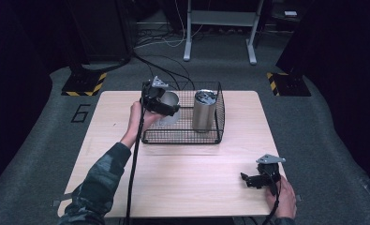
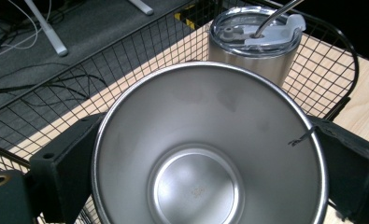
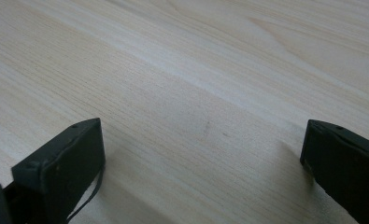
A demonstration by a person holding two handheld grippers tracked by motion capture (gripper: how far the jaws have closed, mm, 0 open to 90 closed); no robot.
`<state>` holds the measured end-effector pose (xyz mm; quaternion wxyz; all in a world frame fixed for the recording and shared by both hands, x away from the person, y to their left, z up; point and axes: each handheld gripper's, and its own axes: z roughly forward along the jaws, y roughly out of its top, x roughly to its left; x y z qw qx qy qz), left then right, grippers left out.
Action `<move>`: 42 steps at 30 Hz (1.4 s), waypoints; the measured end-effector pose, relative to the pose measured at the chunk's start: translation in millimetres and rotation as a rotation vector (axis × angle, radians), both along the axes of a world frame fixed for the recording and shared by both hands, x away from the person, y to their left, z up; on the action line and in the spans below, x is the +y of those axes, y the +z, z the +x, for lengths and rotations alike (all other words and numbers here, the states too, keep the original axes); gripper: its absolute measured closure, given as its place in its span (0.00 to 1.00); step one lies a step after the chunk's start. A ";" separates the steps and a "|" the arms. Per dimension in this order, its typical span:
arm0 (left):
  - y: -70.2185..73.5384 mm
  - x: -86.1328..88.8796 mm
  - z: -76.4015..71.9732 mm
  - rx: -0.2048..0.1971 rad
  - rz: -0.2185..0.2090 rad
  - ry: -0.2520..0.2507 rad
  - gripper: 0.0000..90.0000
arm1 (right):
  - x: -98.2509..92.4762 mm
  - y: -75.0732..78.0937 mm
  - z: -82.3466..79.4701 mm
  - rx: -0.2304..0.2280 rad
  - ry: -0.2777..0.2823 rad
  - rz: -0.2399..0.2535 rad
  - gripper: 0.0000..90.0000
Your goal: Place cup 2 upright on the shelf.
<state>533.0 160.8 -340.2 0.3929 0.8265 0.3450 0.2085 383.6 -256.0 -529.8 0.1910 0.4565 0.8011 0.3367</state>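
The left gripper (image 1: 160,101) clamps the open steel cup (image 2: 210,149) by its sides over the wire basket (image 1: 182,138), likely to keep it level, while the right gripper (image 1: 259,179) rests spread apart on the table (image 1: 182,173).

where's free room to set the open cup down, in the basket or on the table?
In the wire basket: bare floor in front of the lidded tumbler. Its left end is crowded by the left gripper holding the open cup. On the table: a wide bare patch between the basket's front and the right gripper.

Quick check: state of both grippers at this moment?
Left gripper: shut on the open steel cup, held over the wire basket.
Right gripper: open, holding nothing, low over the table.
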 end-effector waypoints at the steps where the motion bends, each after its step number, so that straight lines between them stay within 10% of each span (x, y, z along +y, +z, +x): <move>1: -0.5 -0.1 0.7 0.005 0.004 0.000 0.07 | 0.0 0.0 0.0 0.000 0.000 0.000 0.00; 42: -37.6 -16.2 53.3 0.071 0.034 0.046 0.07 | 0.0 0.0 0.0 0.000 0.000 0.000 0.00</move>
